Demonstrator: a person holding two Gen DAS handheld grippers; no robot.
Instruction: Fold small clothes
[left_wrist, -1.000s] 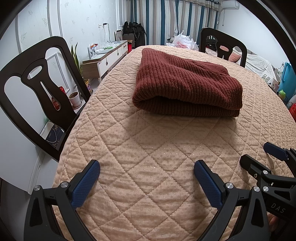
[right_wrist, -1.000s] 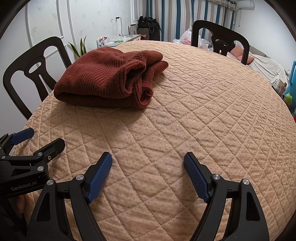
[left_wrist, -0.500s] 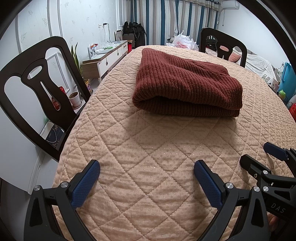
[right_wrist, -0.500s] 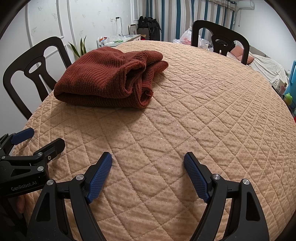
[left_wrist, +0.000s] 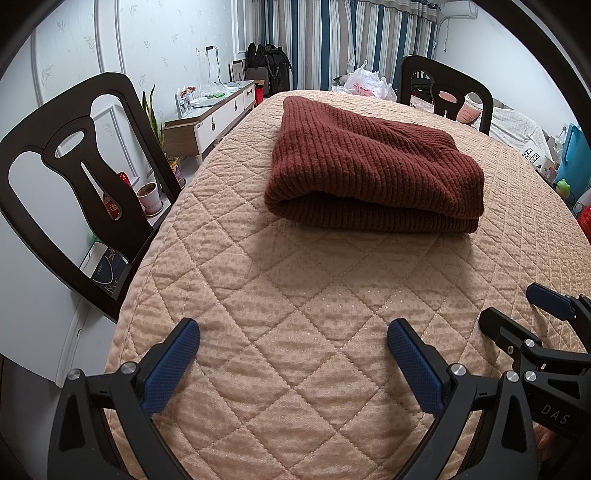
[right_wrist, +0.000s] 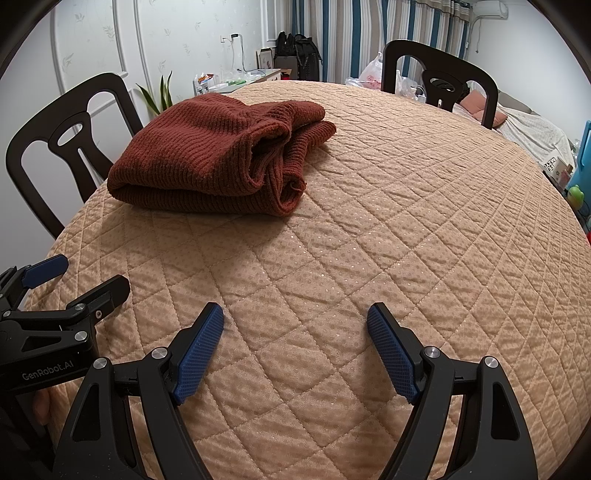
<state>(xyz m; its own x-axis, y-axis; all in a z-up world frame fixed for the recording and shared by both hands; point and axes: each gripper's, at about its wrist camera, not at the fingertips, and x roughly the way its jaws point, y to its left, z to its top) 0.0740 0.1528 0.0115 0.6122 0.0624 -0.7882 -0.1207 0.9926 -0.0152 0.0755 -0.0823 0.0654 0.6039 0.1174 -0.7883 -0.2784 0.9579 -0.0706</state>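
Chairs (left_wrist: 70, 177) flank the quilted bench (left_wrist: 295, 295); nothing blocks the sweater (left_wrist: 373, 166). Sweater rust-red, ribbed, folded. Left hand-held gripper (left_wrist: 293, 349) and right hand-held gripper (right_wrist: 295, 332) both released, empty.

table (left_wrist: 332, 295) | tan quilted cover | folded sweater (left_wrist: 373, 166) (rust knit)

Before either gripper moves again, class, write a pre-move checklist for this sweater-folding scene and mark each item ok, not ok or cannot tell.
1. Left gripper jaws open, empty: ok.
2. Right gripper jaws open, empty: ok.
3. Sweater folded into a compact bundle: ok.
4. Edges aligned: not ok; layers at its open end look bunched.
5. Quilted cover bare between grippers and sweater: ok.
6. More clothes waiting: cannot tell.
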